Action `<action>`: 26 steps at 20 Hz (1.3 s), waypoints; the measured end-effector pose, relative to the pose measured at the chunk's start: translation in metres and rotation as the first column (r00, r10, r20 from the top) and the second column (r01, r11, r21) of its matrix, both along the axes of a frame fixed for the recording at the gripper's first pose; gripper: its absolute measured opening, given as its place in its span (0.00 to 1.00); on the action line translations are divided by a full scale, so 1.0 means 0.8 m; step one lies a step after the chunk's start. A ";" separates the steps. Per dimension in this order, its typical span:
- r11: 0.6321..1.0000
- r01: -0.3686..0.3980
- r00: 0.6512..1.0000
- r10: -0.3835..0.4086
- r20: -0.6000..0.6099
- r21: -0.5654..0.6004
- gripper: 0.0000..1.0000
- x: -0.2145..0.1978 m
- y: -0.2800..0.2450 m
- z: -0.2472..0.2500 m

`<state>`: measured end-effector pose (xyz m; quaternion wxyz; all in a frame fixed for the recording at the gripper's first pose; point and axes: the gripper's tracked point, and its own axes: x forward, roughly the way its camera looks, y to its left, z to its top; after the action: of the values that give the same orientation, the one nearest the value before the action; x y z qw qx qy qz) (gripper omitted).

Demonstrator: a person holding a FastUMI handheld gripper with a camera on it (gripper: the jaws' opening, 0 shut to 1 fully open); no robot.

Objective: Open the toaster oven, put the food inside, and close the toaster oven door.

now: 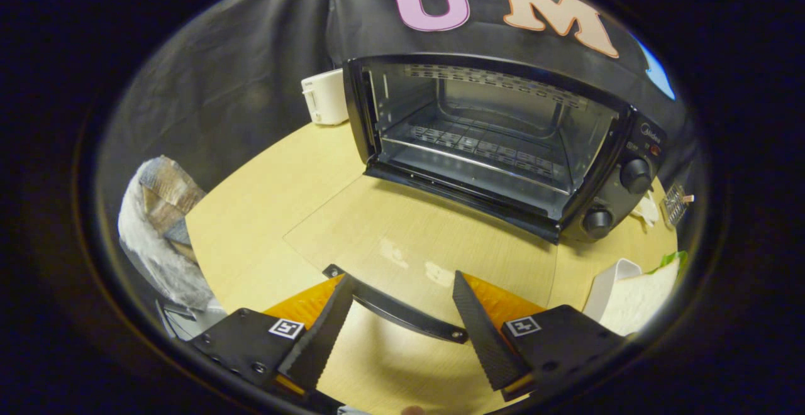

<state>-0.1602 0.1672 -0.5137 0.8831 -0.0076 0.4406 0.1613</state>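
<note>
In the gripper view, the gripper (402, 314) is seen released, its fingers spread over the lowered glass door's handle (396, 305). One toaster oven (503, 144) is set beyond, open. One sandwich (641, 298), judged soft and light, is best pinched gently at its edges.

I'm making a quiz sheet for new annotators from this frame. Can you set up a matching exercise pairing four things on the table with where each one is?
Things:
1. Black toaster oven
2. Small white toaster
3. Black door handle
4. Slice of white bread

Places:
A. Between the open fingers of the hand-held gripper
B. Beside the oven's far corner, against the booth wall
C. In a white dish, below the oven's knobs
D. Beyond the fingers, door folded down flat

Pairs: 1-D, 2-B, 3-A, 4-C
</note>
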 end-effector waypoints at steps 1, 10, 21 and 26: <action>1.000 0.012 1.000 -0.012 0.018 0.007 1.00 0.005 -0.007 0.011; 0.976 0.210 0.948 -0.219 0.231 0.061 0.99 0.079 -0.126 0.136; 0.871 0.491 0.832 -0.468 0.298 -0.003 0.98 0.069 -0.349 0.165; 0.838 0.544 0.816 -0.522 0.247 -0.029 0.98 0.043 -0.398 0.133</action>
<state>-0.1256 -0.1514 -0.4074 0.9361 0.0543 0.3274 -0.1163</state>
